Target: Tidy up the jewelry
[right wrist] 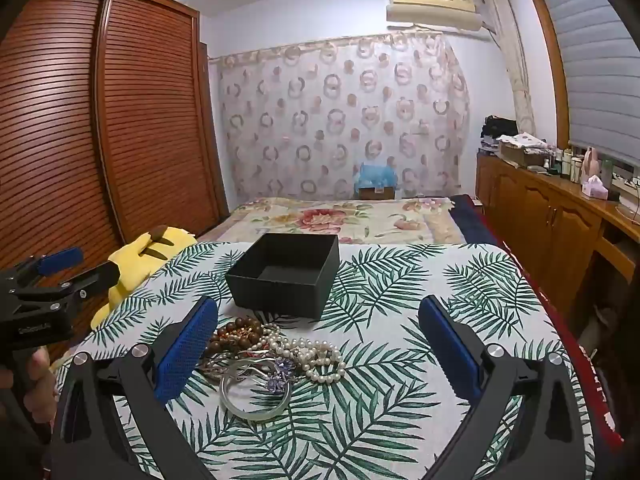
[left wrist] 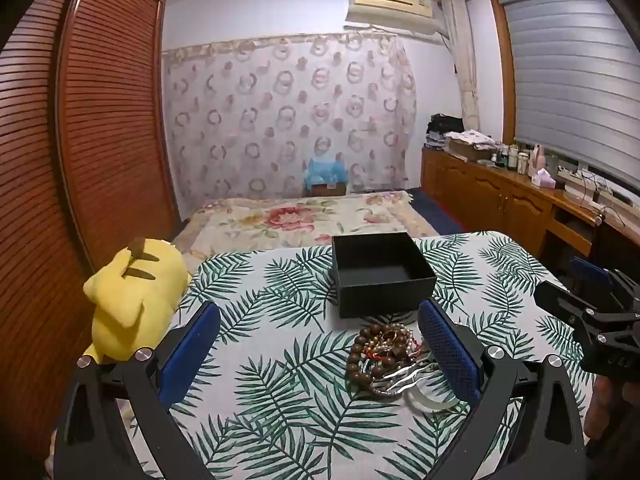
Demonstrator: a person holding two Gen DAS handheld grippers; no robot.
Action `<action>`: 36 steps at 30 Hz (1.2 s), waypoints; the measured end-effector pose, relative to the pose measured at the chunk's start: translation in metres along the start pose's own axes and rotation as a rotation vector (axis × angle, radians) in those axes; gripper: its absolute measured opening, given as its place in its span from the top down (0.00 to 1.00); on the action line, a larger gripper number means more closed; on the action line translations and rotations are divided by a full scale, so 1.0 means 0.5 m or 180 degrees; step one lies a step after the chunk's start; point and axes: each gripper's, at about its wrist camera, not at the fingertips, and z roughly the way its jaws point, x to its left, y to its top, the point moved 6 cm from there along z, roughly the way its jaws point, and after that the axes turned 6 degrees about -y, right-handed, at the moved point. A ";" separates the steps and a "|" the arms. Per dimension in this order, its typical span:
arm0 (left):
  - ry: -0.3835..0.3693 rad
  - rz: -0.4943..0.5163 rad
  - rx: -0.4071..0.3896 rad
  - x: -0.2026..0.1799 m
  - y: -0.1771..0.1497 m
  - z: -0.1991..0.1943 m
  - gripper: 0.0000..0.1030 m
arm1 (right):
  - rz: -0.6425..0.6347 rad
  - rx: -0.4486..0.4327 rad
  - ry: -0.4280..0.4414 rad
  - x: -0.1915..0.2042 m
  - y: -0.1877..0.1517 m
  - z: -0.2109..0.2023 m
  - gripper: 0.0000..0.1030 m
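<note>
Two grippers spread wide; jewelry pile (right wrist: 272,354) between right fingers (right wrist: 182,350), untouched.

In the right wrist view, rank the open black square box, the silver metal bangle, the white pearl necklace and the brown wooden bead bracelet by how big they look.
1. Open black square box, clearly largest.
2. Silver metal bangle and white pearl necklace: similar spread; the necklace is bunched up, so no ranking.
3. Brown wooden bead bracelet looks smallest, but the right gripper's finger partly hides it, so unsure.
</note>
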 end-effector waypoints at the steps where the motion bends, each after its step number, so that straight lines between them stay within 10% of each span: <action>1: -0.0001 0.0000 -0.0002 0.000 0.000 0.000 0.07 | 0.0003 0.0018 0.0000 0.000 -0.001 0.001 0.02; 36: -0.0023 -0.0024 -0.0021 -0.006 0.000 0.011 0.07 | -0.0014 0.0015 0.0002 0.001 0.000 -0.001 0.02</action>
